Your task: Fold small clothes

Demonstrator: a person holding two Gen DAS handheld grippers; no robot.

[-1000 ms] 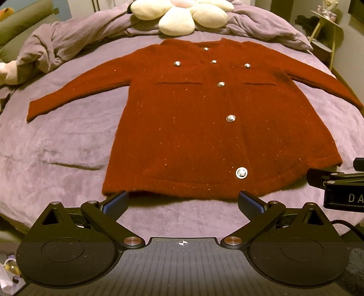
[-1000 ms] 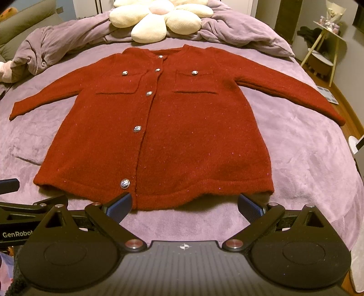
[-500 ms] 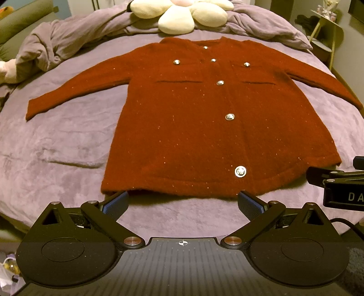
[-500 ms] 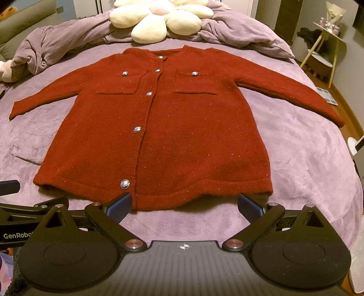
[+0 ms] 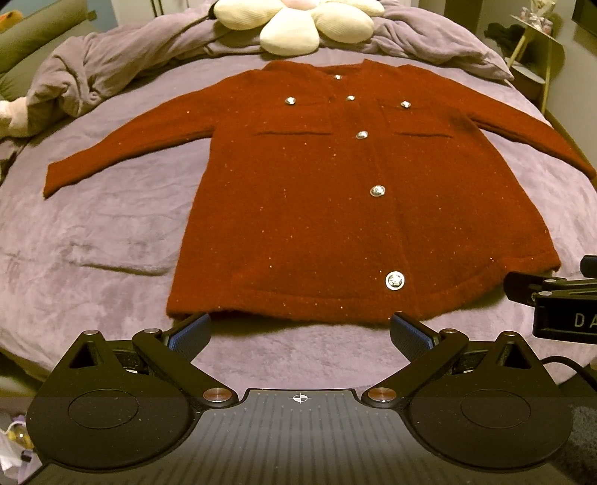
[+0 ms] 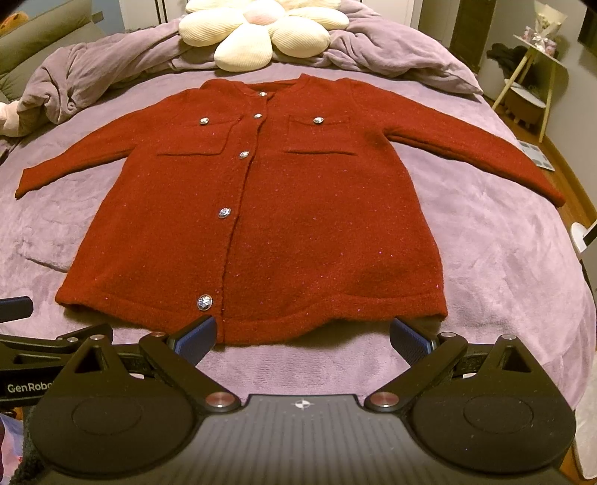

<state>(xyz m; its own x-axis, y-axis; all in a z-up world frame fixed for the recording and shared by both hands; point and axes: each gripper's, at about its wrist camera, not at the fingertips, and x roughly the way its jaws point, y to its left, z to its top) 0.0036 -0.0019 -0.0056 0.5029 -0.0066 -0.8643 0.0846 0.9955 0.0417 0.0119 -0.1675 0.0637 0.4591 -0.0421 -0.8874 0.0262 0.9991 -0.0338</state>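
Observation:
A dark red buttoned cardigan (image 5: 317,209) lies flat, front up, on the purple bed, sleeves spread to both sides, collar at the far end; it also shows in the right wrist view (image 6: 298,209). My left gripper (image 5: 300,332) is open and empty, hovering just short of the hem near its left half. My right gripper (image 6: 303,335) is open and empty, just short of the hem near its right half. Silver buttons (image 5: 394,280) run down the front.
The purple blanket (image 5: 93,238) covers the bed. A cream flower-shaped cushion (image 6: 257,31) and a bunched purple duvet (image 6: 86,71) lie beyond the collar. A small side table (image 6: 537,63) stands at the right, past the bed edge. The other gripper's body (image 5: 559,298) sits at the right.
Both grippers have crept slightly forward toward the cardigan's hem. The cardigan has not moved and both jaws stay open.

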